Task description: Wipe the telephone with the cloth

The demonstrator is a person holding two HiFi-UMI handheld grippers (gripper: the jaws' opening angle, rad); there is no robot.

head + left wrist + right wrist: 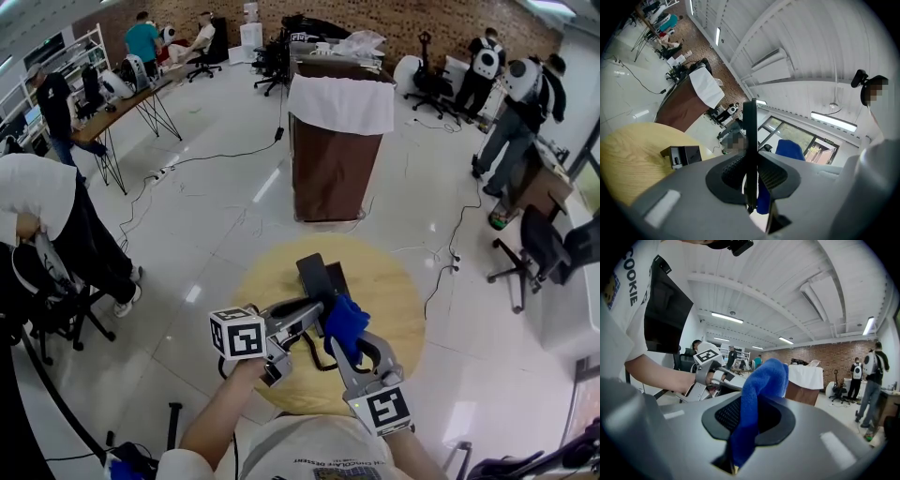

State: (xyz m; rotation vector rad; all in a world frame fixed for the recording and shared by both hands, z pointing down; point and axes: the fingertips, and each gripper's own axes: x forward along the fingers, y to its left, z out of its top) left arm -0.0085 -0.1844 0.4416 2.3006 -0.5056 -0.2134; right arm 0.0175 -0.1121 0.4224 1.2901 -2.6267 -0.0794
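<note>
left gripper (311,307): clenched on black handset (750,136), held above the table
right gripper (752,420): grasping blue cloth (764,380), just right of handset
phone base (682,155): on round wooden table (398,291), far of grippers

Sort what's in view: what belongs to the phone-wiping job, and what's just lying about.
Job: blue cloth, clamped in the right gripper; black telephone part, clamped in the left gripper; black telephone base on the round table.
Lying about: brown stand with white cover; office chair; desk.
</note>
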